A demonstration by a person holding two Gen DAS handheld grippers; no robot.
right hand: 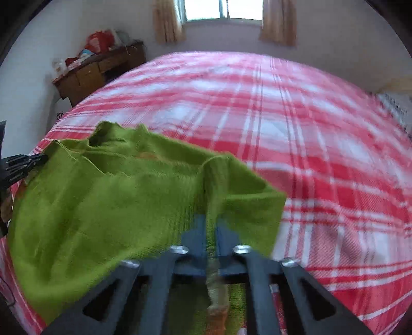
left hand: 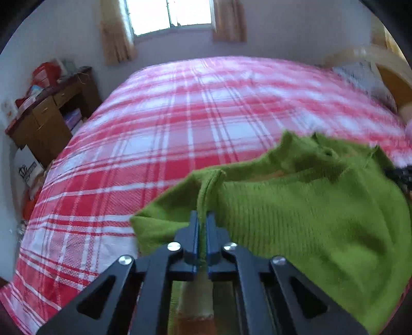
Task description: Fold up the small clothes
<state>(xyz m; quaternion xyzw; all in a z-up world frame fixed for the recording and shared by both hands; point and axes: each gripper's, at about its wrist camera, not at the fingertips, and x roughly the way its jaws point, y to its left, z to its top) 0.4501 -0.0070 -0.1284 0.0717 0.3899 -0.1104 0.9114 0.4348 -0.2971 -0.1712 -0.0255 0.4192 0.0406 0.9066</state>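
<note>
I had my left hand-held gripper pinched tight on a raised ridge of the green knitted garment, the fabric caught between the two blue pads with no gap showing. My right hand-held gripper was likewise pressed together on another fold of the same green knitted garment, a strip of knit running down between its fingers. The garment hung stretched between my two grips, just above the near part of the bed with its red and white checked cover, its far edge rumpled and uneven. In the right wrist view, the black tip of my left hand-held gripper showed at the garment's left edge. Both views were blurred. Beyond the bed stood a wooden table against the wall, heaped with red bags and other clutter, and a bright window with beige curtains lay straight ahead.
</note>
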